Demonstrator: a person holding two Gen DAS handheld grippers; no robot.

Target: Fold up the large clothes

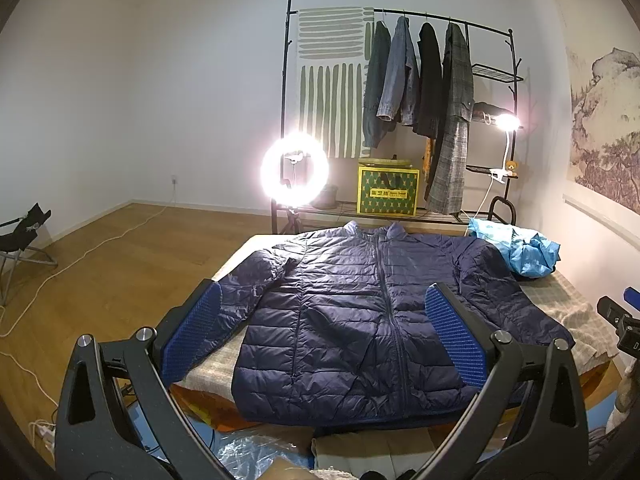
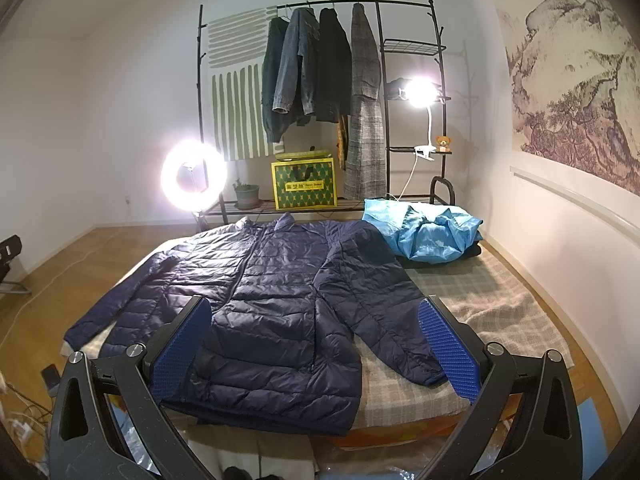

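Hovering above near edge of table, both grippers empty.
Left gripper (image 1: 324, 332) and right gripper (image 2: 316, 344) level, aimed toward 12 o'clock, fingers spread wide apart, touching nothing. Navy puffer jacket (image 1: 352, 312) lies flat, zipped, sleeves out, on checked table cover (image 2: 500, 296); crumpled light-blue garment (image 2: 428, 232) at 1 o'clock.

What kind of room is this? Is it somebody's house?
Probably a room in a home, set up for filming: a clothes rack with hanging coats, a navy puffer jacket spread on a blanket-covered table, and a ring light.
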